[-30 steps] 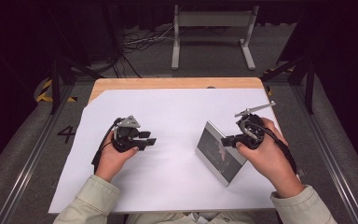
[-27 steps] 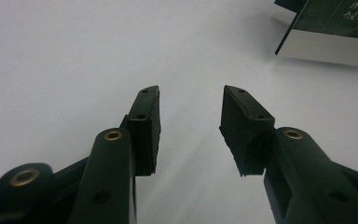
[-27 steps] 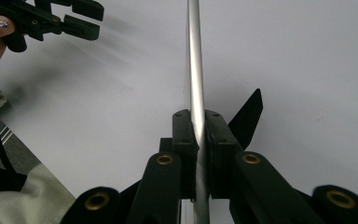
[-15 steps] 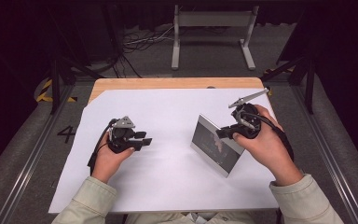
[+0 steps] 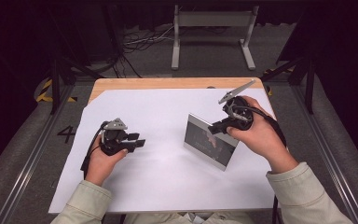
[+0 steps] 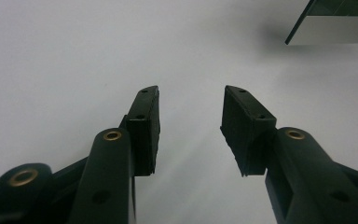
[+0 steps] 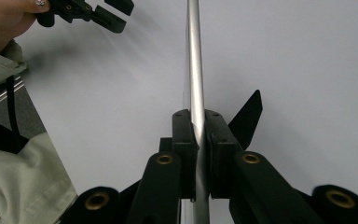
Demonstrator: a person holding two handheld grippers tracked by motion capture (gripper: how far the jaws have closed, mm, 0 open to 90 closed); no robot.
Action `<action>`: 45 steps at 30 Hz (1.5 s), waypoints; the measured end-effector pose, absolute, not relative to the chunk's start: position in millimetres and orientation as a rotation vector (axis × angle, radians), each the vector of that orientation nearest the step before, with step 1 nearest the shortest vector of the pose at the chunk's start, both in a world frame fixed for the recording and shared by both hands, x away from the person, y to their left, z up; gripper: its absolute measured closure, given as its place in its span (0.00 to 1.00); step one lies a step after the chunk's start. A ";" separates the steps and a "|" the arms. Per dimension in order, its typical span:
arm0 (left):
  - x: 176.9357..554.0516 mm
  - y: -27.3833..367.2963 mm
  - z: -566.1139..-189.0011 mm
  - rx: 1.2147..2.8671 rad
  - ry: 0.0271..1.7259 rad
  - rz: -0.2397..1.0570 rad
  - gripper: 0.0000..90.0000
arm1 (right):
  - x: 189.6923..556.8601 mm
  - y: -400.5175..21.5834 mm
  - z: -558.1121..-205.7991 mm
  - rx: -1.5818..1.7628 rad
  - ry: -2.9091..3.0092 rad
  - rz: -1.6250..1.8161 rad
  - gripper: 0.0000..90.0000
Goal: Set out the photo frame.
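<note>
Silver-edged frame (image 5: 210, 141) stands clamped in my right gripper (image 5: 220, 127); left gripper (image 5: 139, 140) idle, jaws apart; placement remains.

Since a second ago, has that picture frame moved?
Yes. The picture frame, clamped in the right tongs, tipped upright and shifted toward the table's far wooden edge.

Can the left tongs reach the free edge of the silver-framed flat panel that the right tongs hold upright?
Probably yes. The left tongs are open and point toward the silver-framed flat panel, with bare white table cover between them. The right tongs grip its upper edge.
</note>
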State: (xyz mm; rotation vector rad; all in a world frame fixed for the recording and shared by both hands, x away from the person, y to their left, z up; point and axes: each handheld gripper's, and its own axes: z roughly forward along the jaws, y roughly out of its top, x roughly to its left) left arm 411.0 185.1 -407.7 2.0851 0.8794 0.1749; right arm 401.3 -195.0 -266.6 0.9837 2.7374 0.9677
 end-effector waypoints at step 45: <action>413.8 186.5 -408.8 2.067 0.877 0.169 0.64 | 453.4 -176.8 -280.5 0.181 3.006 1.021 0.94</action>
